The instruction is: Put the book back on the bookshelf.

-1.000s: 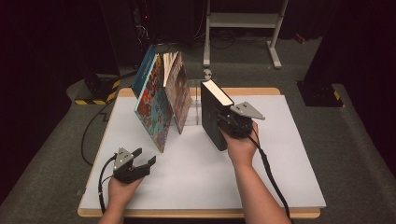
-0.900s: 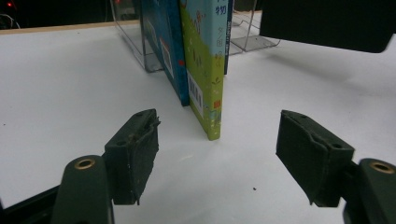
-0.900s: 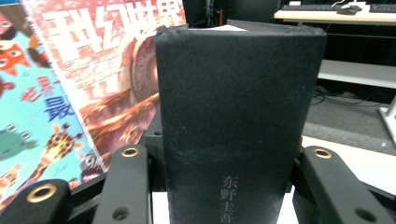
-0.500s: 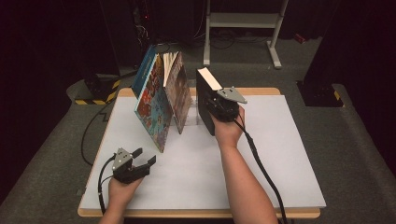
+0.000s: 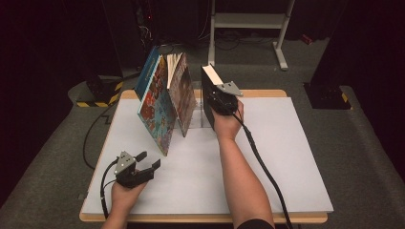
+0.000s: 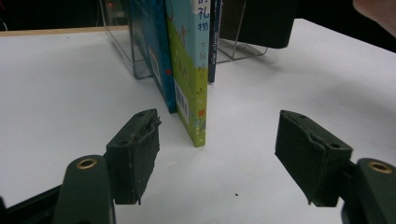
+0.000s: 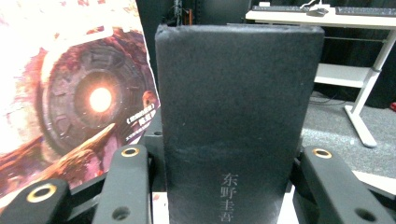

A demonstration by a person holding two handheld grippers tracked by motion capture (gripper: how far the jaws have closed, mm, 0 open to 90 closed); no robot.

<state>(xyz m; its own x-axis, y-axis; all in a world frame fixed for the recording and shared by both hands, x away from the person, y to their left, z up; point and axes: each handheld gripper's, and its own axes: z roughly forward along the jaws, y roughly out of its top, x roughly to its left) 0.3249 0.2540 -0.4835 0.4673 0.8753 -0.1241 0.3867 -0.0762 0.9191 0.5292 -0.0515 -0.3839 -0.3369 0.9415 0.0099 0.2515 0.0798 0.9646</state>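
Observation:
In the high view my right gripper (image 5: pixel 220 98) is shut on an upright black book (image 5: pixel 208 95), held just right of a row of leaning picture books (image 5: pixel 157 112) in a clear stand. In the right gripper view the black book's spine (image 7: pixel 238 116) with pale characters stands between the jaws of my right gripper (image 7: pixel 229 172), and a picture-book cover (image 7: pixel 88 102) is close on its left. My left gripper (image 5: pixel 149 160) rests low near the table's front left, open. In the left gripper view my left gripper (image 6: pixel 222 154) holds nothing, and a green-spined book (image 6: pixel 191 70) stands beyond it.
A white table top (image 5: pixel 286 157) carries the books. The clear stand's wall (image 6: pixel 116 46) is beside the blue book (image 6: pixel 149 46). On the floor behind are a white frame (image 5: pixel 248 21), a yellow-striped base (image 5: pixel 98 93) and a dark foot (image 5: pixel 327 95).
My right gripper has carried the black book leftward, up to the row of leaning books. My left gripper has stayed where it was, still open.

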